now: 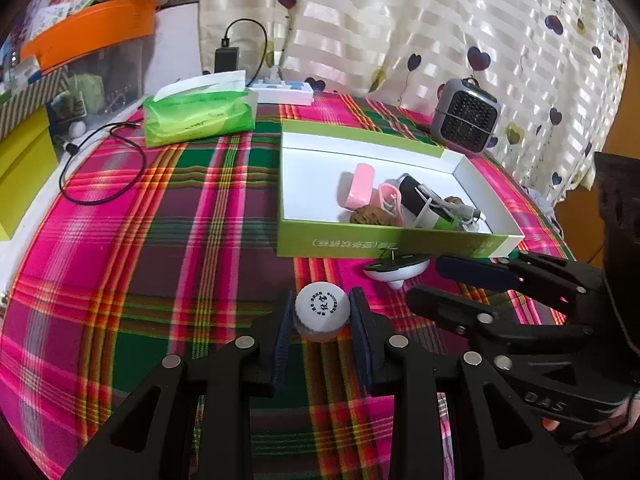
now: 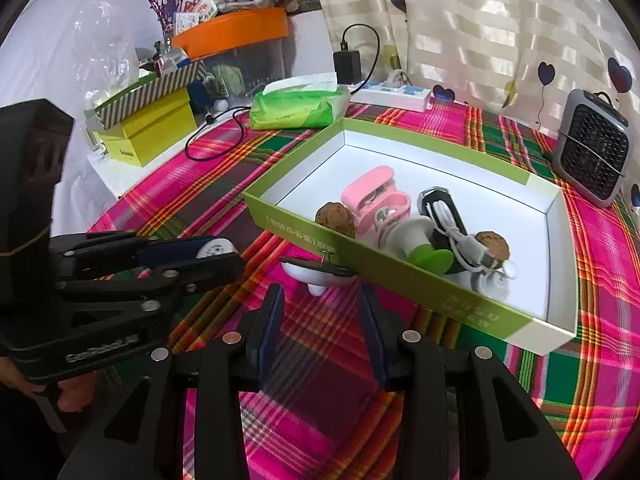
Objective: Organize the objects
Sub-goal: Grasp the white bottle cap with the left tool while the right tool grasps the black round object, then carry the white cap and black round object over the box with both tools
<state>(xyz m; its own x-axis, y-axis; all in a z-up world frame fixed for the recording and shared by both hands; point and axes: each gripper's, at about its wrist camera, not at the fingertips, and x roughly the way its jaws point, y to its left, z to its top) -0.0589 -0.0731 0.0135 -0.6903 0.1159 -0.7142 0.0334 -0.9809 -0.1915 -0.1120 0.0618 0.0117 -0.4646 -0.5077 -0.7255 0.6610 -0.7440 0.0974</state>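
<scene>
My left gripper (image 1: 321, 310) is shut on a small white bottle (image 1: 320, 308) with a ribbed cap, pads pressed to both sides, just above the plaid tablecloth. In the right wrist view that left gripper (image 2: 234, 258) shows at the left with the white bottle (image 2: 216, 249) between its fingers. My right gripper (image 2: 320, 300) stands open, its tips just short of a small white dish-shaped object with a black top (image 2: 316, 274) lying against the front wall of the green-and-white box (image 2: 400, 284). The same right gripper (image 1: 423, 280) appears beside the white object (image 1: 396, 271).
The box (image 1: 400, 242) holds a pink case (image 2: 372, 196), two walnuts, a black device and a white cable. Behind it stand a green tissue pack (image 1: 196, 120), a grey mini fan (image 1: 466, 118), a power strip (image 2: 394, 96) and a loose black cable (image 1: 104, 168). Yellow boxes (image 2: 148, 132) stand at the left.
</scene>
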